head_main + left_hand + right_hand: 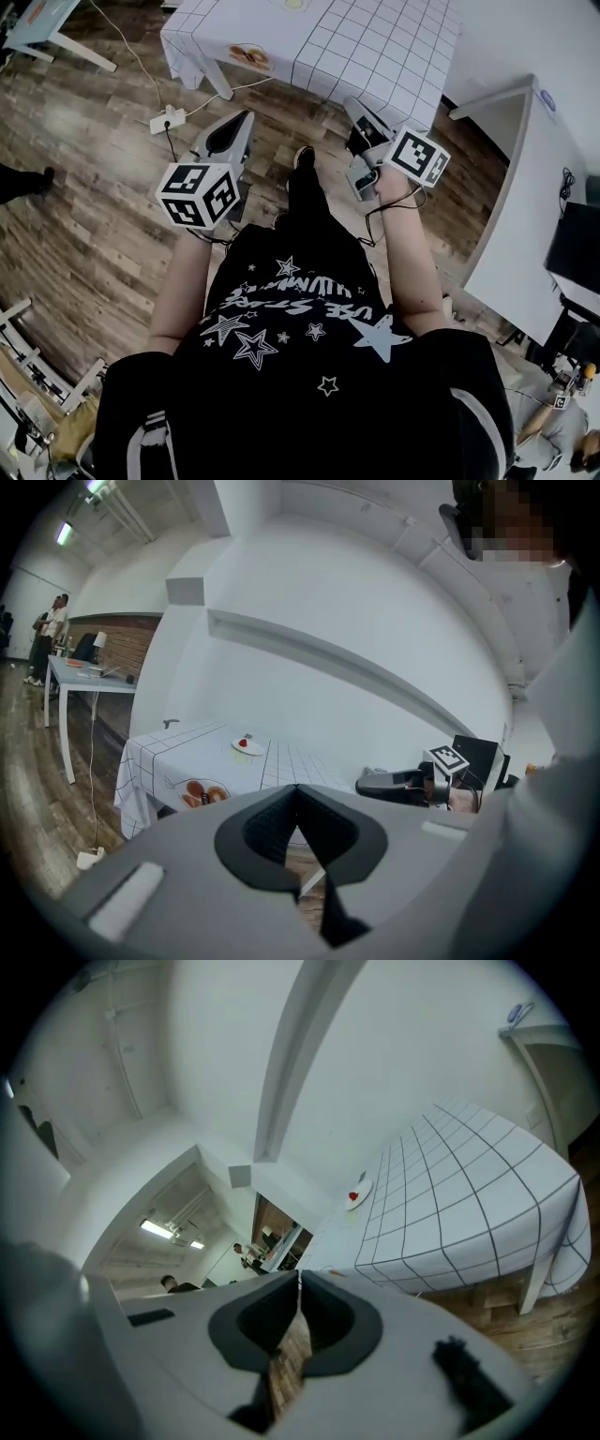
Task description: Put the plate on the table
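Observation:
A small white plate (246,746) with something red on it lies on the table (375,47), which has a white checked cloth; the plate (359,1192) also shows in the right gripper view, far off. My left gripper (244,120) hangs over the wooden floor short of the table, its jaws shut on nothing. To its right, my right gripper (351,103) reaches close to the table's near edge, also shut and empty. In their own views the left gripper (297,787) and the right gripper (299,1275) show jaw tips that meet. The right gripper (398,782) also shows in the left gripper view.
A white desk (520,197) stands at the right with a black monitor (574,246) on it. A power strip (167,119) and cables lie on the floor left of the table. Another table (80,672) and people (45,639) are far off at the left.

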Tool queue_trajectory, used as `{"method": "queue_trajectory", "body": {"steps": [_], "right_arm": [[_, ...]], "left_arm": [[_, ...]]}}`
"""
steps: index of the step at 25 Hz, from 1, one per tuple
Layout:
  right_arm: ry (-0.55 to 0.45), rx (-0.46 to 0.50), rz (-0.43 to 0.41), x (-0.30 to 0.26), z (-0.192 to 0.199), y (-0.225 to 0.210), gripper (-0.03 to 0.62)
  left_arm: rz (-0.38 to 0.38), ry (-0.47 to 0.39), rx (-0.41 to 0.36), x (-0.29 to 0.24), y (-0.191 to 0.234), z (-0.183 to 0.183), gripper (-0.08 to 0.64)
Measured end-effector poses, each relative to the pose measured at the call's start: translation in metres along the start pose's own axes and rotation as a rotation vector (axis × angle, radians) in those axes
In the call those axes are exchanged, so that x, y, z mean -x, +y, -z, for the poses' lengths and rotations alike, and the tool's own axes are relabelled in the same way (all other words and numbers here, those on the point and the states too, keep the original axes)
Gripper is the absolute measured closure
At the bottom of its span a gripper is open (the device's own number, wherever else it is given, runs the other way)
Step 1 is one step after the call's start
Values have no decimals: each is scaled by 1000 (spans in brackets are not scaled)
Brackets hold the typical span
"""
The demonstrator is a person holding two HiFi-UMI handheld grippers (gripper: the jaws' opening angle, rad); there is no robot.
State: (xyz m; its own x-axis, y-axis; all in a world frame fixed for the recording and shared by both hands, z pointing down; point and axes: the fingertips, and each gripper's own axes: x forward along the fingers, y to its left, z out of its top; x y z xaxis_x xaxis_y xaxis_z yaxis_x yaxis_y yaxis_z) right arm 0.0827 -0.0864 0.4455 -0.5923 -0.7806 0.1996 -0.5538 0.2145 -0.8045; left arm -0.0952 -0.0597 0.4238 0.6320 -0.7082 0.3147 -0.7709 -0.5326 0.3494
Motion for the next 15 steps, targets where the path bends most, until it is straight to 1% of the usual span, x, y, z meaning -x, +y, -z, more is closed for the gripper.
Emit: {"method": "queue_trajectory", "body": {"steps": [3,5,7,10,15], "right_arm": [[-1,51,-33,14,30,13,573],[0,51,-41,20,45,22,574],[1,47,-26,22,55,25,574],[1,56,-3,26,61,21,575],[6,69,-3,54,54,17,577]], "left_arm": [[4,-60,-15,31,-7,20,551],[-1,-60,-22,46,-7,28,551],[9,-41,-7,51,-2,35,551],[31,-31,3,47,-1,39,551],[30,-34,-24,50,-32,41,551]]}}
